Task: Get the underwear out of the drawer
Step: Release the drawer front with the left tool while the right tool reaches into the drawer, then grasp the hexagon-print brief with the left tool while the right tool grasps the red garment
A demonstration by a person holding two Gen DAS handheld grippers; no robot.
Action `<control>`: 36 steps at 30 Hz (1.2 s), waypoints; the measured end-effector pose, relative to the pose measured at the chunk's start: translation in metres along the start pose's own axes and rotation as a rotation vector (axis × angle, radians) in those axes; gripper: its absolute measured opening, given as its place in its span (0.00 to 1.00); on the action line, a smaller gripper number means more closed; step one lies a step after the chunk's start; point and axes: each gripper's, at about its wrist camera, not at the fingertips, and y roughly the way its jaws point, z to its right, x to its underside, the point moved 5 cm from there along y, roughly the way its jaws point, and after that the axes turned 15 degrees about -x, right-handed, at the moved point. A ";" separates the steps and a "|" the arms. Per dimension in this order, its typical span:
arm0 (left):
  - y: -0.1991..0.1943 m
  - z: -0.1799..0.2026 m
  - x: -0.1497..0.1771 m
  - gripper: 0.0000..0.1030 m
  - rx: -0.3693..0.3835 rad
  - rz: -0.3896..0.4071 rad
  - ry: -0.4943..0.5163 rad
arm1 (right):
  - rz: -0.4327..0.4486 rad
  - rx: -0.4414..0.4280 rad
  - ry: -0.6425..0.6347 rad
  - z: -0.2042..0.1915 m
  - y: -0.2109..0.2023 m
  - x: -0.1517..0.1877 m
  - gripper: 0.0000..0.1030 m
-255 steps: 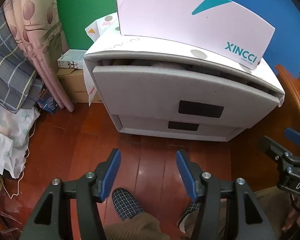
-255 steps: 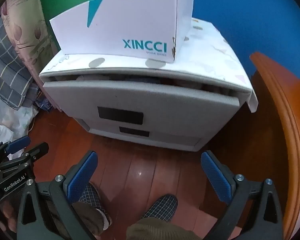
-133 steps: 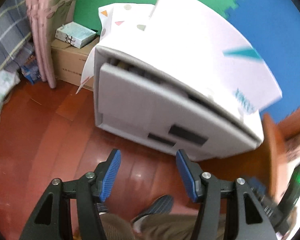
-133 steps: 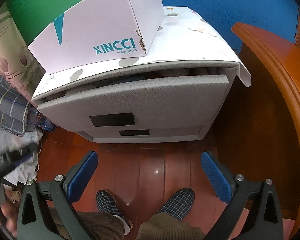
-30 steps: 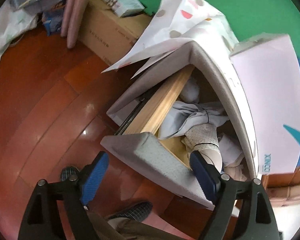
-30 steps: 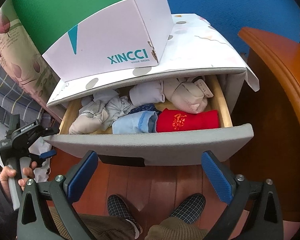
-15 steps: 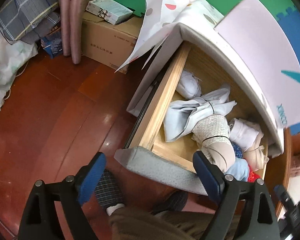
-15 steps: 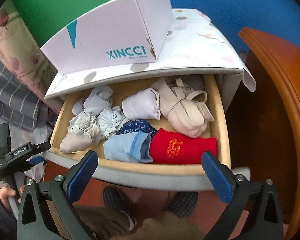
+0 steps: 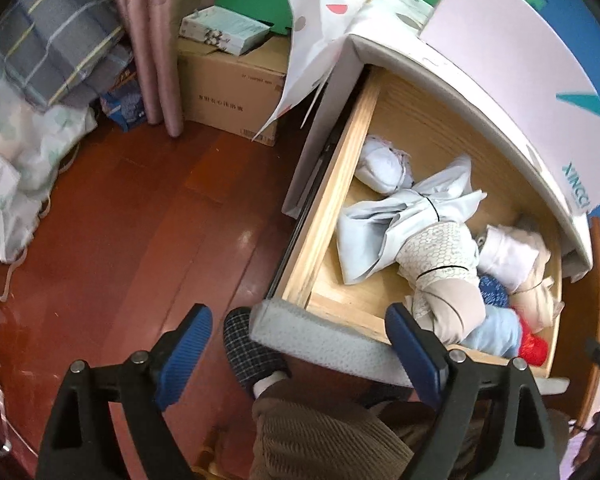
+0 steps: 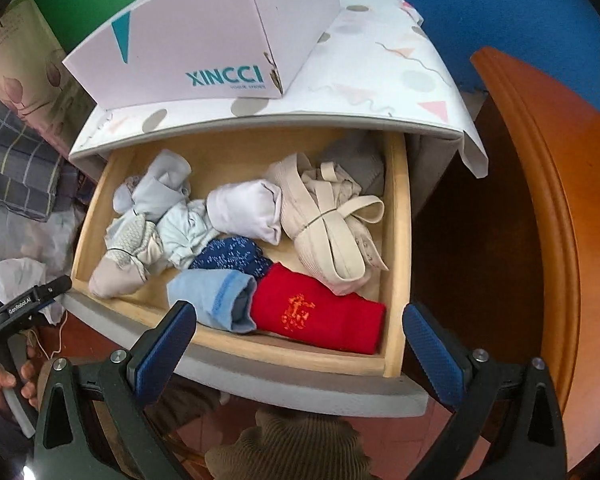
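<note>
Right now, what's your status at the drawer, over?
Left gripper closing slightly, nothing between its jaws; right gripper open, empty. Drawer pulled out, rolled underwear exposed, red roll nearest the front. Nothing blocking the way in.

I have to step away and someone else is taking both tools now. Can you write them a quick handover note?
Left tool: jaws closing slightly, nothing between them, above the drawer's left front corner.
Right tool: open, empty, above the drawer front.
Drawer is pulled out; red roll and light blue roll lie at the front, beige bundle behind them.
Done: drawer opened.
Left: grip one piece of underwear and lift it out.
</note>
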 end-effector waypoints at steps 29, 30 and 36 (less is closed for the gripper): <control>0.002 0.099 -0.013 0.86 0.003 -0.133 0.292 | -0.515 0.043 -0.031 0.011 0.102 -0.004 0.63; 0.004 0.099 -0.013 0.86 0.003 -0.140 0.291 | -0.536 0.049 -0.038 0.013 0.108 -0.002 0.61; 0.012 0.097 -0.012 0.87 0.026 -0.176 0.271 | -0.604 0.046 -0.070 0.024 0.135 0.007 0.61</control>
